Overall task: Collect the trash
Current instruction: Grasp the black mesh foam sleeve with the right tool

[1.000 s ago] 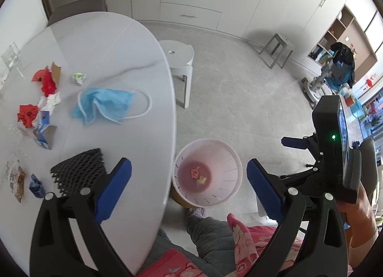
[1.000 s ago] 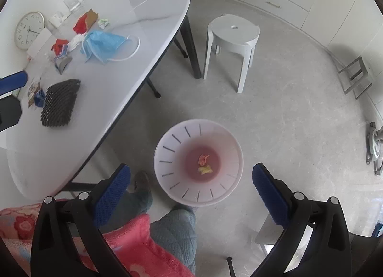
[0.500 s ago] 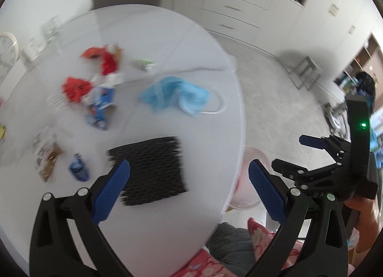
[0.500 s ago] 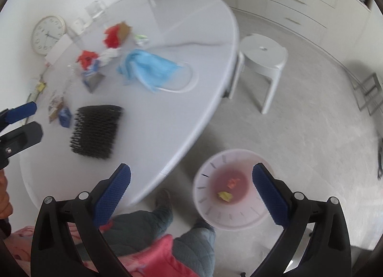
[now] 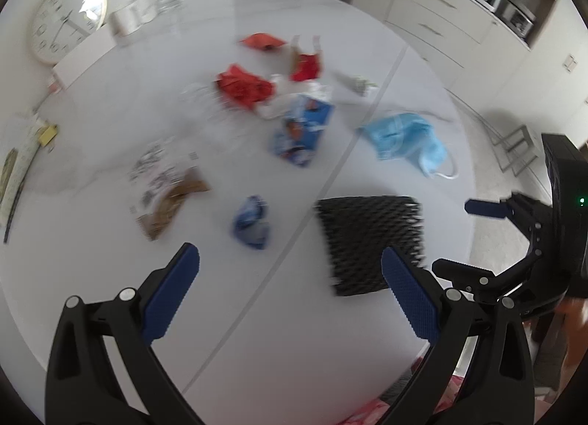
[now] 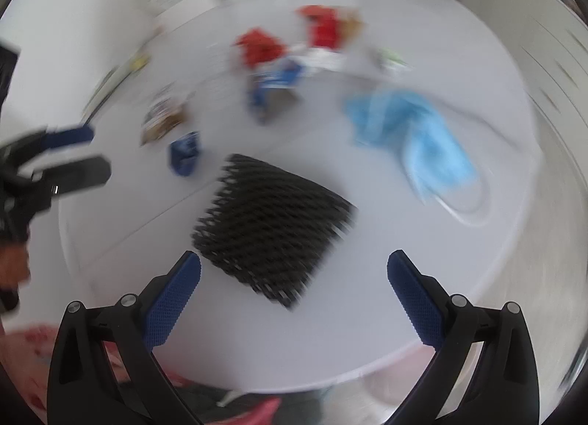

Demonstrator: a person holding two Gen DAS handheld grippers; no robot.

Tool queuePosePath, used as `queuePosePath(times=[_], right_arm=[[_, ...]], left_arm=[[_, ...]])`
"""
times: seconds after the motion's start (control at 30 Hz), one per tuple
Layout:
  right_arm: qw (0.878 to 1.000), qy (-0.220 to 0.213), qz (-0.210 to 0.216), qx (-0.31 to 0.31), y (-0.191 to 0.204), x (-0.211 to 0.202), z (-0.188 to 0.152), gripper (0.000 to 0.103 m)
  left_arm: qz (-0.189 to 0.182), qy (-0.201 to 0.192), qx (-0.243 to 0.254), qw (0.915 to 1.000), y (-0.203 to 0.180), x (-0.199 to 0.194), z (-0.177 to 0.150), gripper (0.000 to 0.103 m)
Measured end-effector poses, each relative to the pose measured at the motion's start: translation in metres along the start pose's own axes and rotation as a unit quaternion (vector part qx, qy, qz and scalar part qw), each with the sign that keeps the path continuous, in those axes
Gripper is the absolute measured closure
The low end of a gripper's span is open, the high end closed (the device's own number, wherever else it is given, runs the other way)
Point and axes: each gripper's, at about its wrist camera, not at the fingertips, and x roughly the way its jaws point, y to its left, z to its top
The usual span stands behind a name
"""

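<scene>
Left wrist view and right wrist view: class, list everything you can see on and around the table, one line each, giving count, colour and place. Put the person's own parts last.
Table: one, white, fills both views.
Foam net: one, black, near table edge, in front of the right gripper.
Face mask: one, light blue, right side of table.
Small wrapper: one, blue, left of the net.
Carton: one, blue and white, table middle.
Red scraps: about three, far middle.
Snack packet: one, brown and white, left.
Clock: one, white, far left.
Cabinets: white, far right.
Left gripper: black, blue jaws apart, nothing held.
Right gripper: black, blue jaws apart, nothing held.
</scene>
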Motion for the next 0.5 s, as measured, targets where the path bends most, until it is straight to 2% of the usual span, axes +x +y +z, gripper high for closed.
queuePosePath(times=[0.07,0.17,0.3,0.43,0.5], right_arm=[[0.998,0.014,0.012,-0.062,0.009,0.012,0.012,0.002],[0.986,0.046,0.029,-0.159,0.02,0.029,0.027,0.002],[0.96,0.101,0.054,-0.257,0.025,0.055,0.04,0.002],[0.932,0.143,0.069,-0.325,0.023,0.076,0.051,0.003],[0.923,0.158,0.082,-0.341,0.021,0.084,0.057,0.009]], left_arm=[[0.006,0.003,-0.008,0.9999,0.013,0.001,-0.001,0.008],[0.024,-0.001,-0.017,0.9996,0.03,0.001,-0.003,0.008],[0.04,-0.008,-0.049,0.9979,0.052,-0.003,-0.007,0.008],[0.049,-0.007,-0.104,0.9933,0.072,-0.005,-0.014,0.008],[0.059,-0.008,-0.122,0.9907,0.079,-0.007,-0.02,0.008]])
